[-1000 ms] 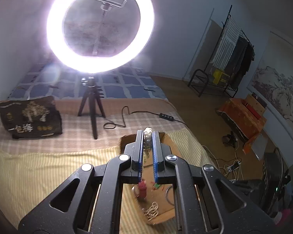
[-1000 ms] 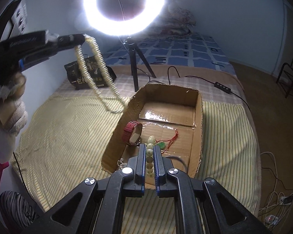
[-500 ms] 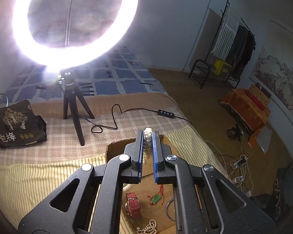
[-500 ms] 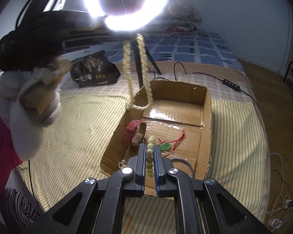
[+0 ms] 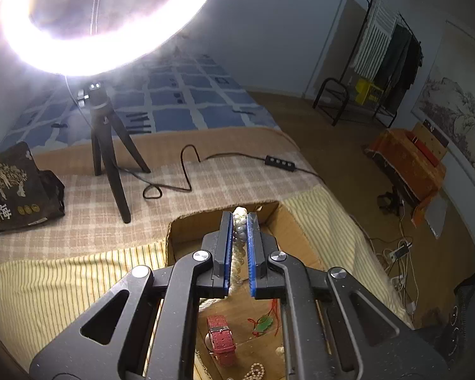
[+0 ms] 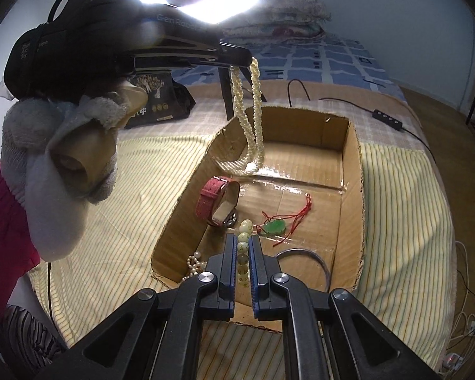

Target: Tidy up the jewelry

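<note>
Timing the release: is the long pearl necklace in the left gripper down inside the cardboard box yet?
Partly in. The pearl necklace hangs from the left gripper; its bottom loop is down inside the cardboard box, seemingly touching the floor.

Black grippers (image 5: pixel 239 243) (image 6: pixel 243 262), blue-lined fingers (image 6: pixel 228 262), silver screws (image 5: pixel 201 256). Grey fuzzy glove (image 6: pixel 57 171), magenta sleeve (image 6: pixel 0 218). Faint grey lettering on casing.
</note>
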